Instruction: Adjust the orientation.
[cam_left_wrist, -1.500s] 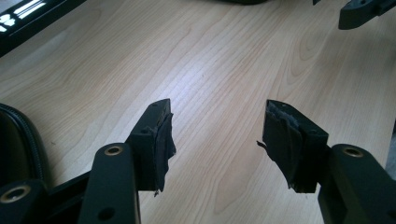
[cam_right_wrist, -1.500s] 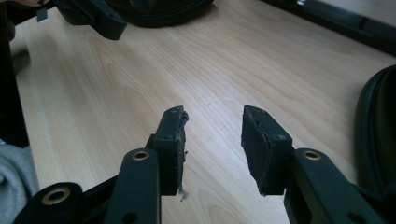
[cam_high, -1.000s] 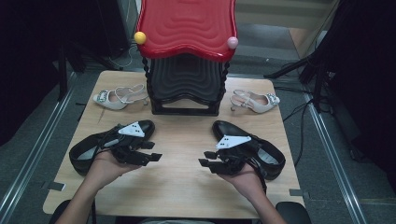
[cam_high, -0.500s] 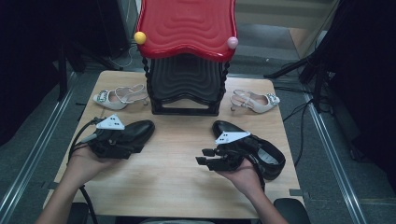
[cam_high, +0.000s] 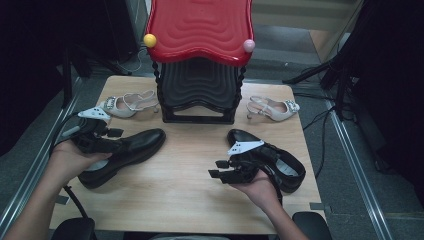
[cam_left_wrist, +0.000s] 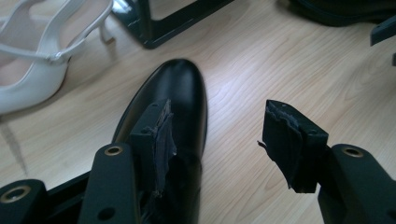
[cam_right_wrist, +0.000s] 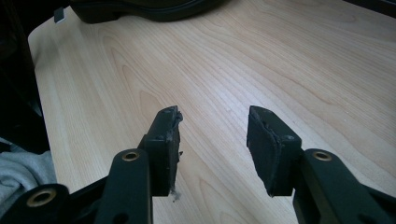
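The left black shoe (cam_high: 122, 155) lies at about eight o'clock on the table (cam_high: 190, 190), toe toward the rack, and has swung since a second ago, when it sat curled near the front edge. The left gripper (cam_high: 112, 135) rests over its heel end; in the left gripper view one pad sits against the upper (cam_left_wrist: 180, 98) and the other stands clear, jaws apart, so whether it grips is unclear. The right gripper (cam_high: 218, 169) hovers at five o'clock beside the right black shoe (cam_high: 272, 157), its jaws having just been opening, nothing between them: likely a release. Two white heels flank the red-topped rack (cam_high: 200, 55). No readable writing anywhere.
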